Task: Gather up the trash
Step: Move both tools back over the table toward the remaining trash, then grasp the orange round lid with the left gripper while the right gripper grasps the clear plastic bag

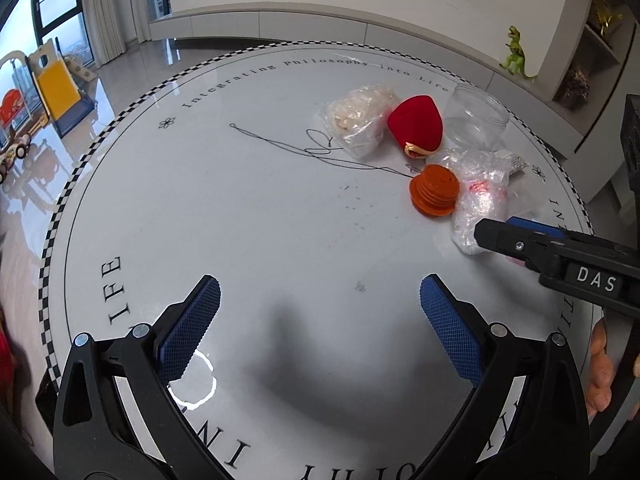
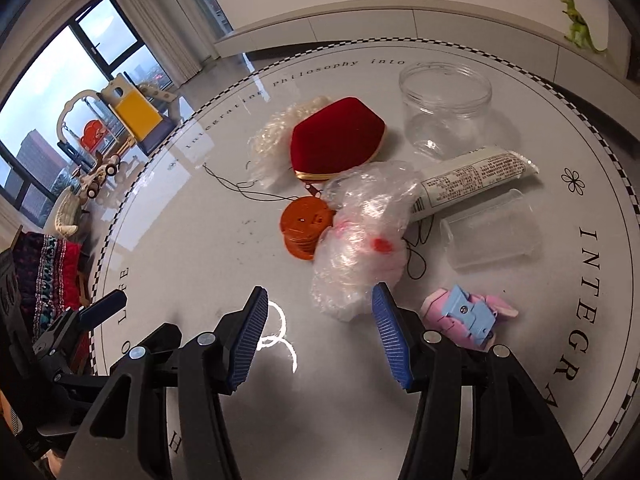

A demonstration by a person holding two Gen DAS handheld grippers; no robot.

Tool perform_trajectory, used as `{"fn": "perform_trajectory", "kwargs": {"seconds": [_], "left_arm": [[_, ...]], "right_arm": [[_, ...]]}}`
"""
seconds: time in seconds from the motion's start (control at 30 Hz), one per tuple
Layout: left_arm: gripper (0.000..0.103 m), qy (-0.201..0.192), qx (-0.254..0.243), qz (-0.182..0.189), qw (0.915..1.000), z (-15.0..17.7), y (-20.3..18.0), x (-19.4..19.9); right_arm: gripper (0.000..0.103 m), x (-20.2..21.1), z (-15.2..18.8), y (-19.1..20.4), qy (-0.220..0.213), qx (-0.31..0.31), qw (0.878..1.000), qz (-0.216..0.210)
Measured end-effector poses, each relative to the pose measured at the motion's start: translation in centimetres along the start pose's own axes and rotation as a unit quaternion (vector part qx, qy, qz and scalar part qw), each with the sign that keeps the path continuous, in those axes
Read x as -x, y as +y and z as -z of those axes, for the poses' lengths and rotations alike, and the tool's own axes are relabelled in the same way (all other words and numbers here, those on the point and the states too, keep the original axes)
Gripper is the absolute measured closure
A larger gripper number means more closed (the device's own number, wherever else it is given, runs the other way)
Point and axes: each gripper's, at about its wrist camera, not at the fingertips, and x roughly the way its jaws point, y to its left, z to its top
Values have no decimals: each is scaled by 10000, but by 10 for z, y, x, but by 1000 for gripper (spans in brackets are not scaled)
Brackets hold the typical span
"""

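Note:
A crumpled clear plastic bag lies on the round white table, also in the left wrist view. My right gripper is open just short of its near end, empty; it shows in the left wrist view. Around the bag lie an orange lid, a red velvet box, a bag of whitish shreds, a white printed wrapper, black thread and a pink-blue toy. My left gripper is open and empty over bare table.
A clear open jar stands at the back. A clear cup lies on its side to the right. A green dinosaur stands on a shelf beyond the table. Toys are on the floor by the window.

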Motion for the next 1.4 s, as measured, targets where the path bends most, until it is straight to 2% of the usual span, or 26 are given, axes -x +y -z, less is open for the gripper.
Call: {"fn": "perform_trajectory", "kwargs": {"seconds": [0.33,0.5,0.67,0.77,1.03,1.1,1.13,1.2,1.23,1.27,1.4], "left_arm": [[6,57,-249,129,9996,-21,-19,-26],[6,40,-251,143,9996,-33,-22,-34],[6,120,-325,166,9993,-39,-31,-45],[6,160,-394,208,9989,-43,-39,-53],[7,99,-315,379,9987,-63,-58,-79],[25,62,-369,358,9987,-67,-63,-83],[30,98,-428,347,9984,-68,-66,-86],[49,217,-500,390,9978,-69,-70,-93],[51,221,-513,372,9977,-69,-72,-94],[57,205,-537,343,9978,-68,-73,-93],[57,260,-466,445,9976,-64,-71,-88]], "right_arm": [[47,-9,-21,-11,-271,-130,9994,151],[47,-30,-35,-16,-98,72,9989,456],[60,-35,-46,-13,-44,241,9991,344],[60,-18,-53,-11,-244,205,9995,89],[60,5,-68,-21,-599,77,9982,28],[60,5,-68,-25,-617,42,9981,31],[59,5,-69,-24,-619,31,9981,31],[59,5,-68,-26,-616,13,9981,35],[59,5,-67,-27,-617,2,9981,34],[59,6,-66,-28,-622,-4,9981,38],[59,9,-61,-26,-605,-31,9982,35]]}}
